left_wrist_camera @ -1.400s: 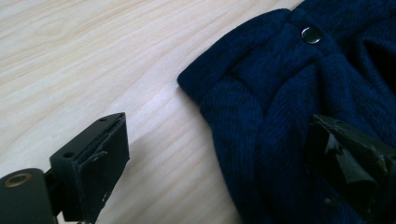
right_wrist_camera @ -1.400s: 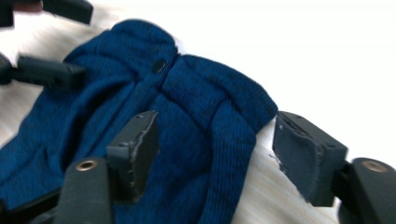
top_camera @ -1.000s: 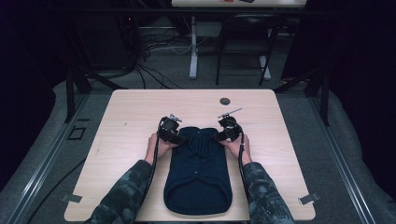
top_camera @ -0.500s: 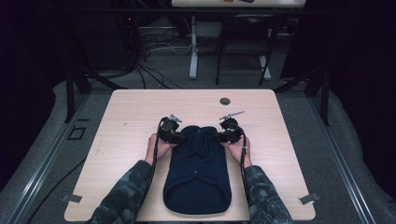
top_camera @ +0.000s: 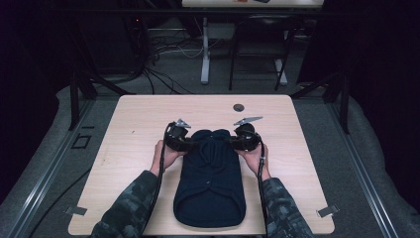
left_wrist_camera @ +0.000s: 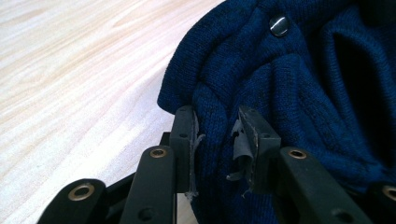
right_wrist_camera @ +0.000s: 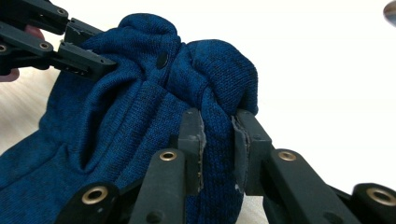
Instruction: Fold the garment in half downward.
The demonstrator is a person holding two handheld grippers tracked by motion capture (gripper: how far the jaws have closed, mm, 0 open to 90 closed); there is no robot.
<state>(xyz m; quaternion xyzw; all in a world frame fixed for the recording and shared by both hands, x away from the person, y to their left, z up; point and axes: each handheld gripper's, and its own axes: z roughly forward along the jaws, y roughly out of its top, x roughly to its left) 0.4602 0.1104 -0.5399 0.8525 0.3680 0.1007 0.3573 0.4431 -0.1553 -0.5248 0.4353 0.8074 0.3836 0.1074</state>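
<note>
A dark blue knitted garment (top_camera: 210,183) with small dark buttons (left_wrist_camera: 280,25) lies lengthwise on the wooden table (top_camera: 138,124). Its far end is bunched up between my two grippers. My left gripper (top_camera: 190,144) is at the far-left corner; its jaws have just been closing and now pinch a fold of the knit (left_wrist_camera: 217,126). My right gripper (top_camera: 232,141) is shut on the far-right corner, with a thick fold squeezed between its pads (right_wrist_camera: 218,123). In the right gripper view the left gripper (right_wrist_camera: 93,60) bites the cloth across from it.
A small dark round object (top_camera: 238,107) lies on the table beyond the garment, near the far edge. Bare wood lies on both sides of the garment. Table legs, a chair frame and cables are on the floor behind the table.
Both grippers have closed on the garment's far corners. The right one has risen a little, and the far end now stands bunched higher between them.
</note>
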